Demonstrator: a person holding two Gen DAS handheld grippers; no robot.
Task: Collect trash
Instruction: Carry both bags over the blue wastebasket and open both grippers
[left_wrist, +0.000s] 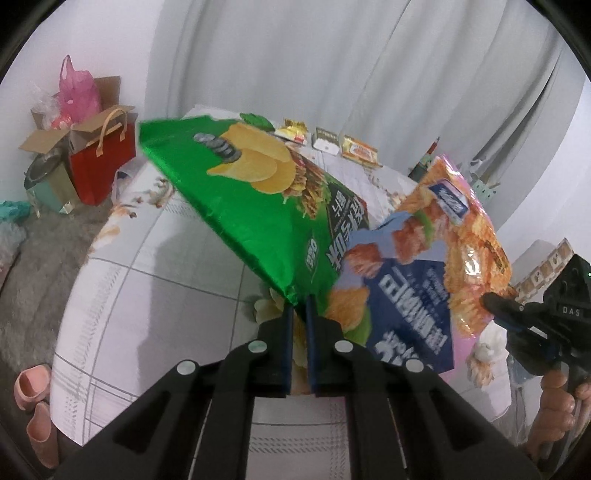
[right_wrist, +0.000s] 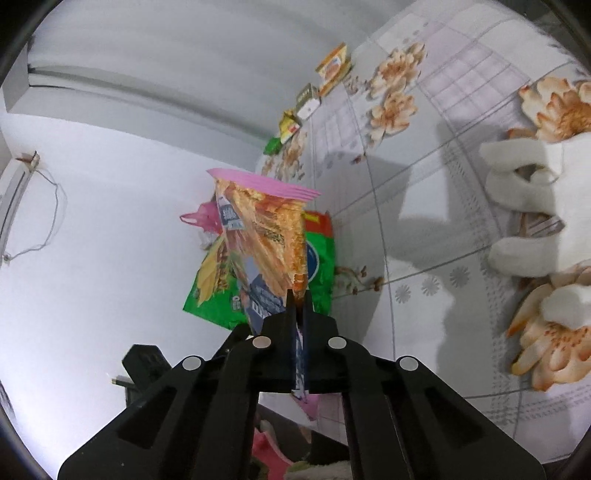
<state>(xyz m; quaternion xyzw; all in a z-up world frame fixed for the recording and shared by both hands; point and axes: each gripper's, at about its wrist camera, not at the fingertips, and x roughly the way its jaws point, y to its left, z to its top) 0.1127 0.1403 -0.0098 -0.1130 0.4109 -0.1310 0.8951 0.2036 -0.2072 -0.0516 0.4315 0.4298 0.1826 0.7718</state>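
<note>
Left wrist view, bottom centre: left hand-held gripper (left_wrist: 300, 308), jaws closed on the lower corner of a green chip bag (left_wrist: 258, 206), bag lifted off the bed (left_wrist: 155, 266) and fanning up toward the upper left of the frame. Just right of it, overlapping its lower edge: orange-and-blue snack bag (left_wrist: 424, 266) with pink trim, also off the sheet. At the right edge: right hand-held gripper (left_wrist: 496, 302), tips clamped on that bag's right edge; a hand (left_wrist: 554, 410) on its grip below.

Right wrist view, bottom centre: same right hand-held gripper (right_wrist: 297, 295), jaws pinched shut on the snack bag (right_wrist: 266, 236), no gap visible between pads and wrapper; green bag (right_wrist: 321, 266) partly hidden behind it. To the right: floral sheet of the bed (right_wrist: 424, 229) and a white plush toy (right_wrist: 535, 206) lying on it.

Farther off in the left view, along the bed's far edge, upper centre: a row of small packets and boxes (left_wrist: 328, 142). Same row in the right view, upper centre (right_wrist: 321, 88). Left of the bed, on grey carpet: pink slippers (left_wrist: 35, 402) at lower left, a red tote (left_wrist: 101, 166), a cardboard box (left_wrist: 74, 122) with a pink plastic bag (left_wrist: 77, 92) in it. Behind everything: pale curtains (left_wrist: 332, 62).
</note>
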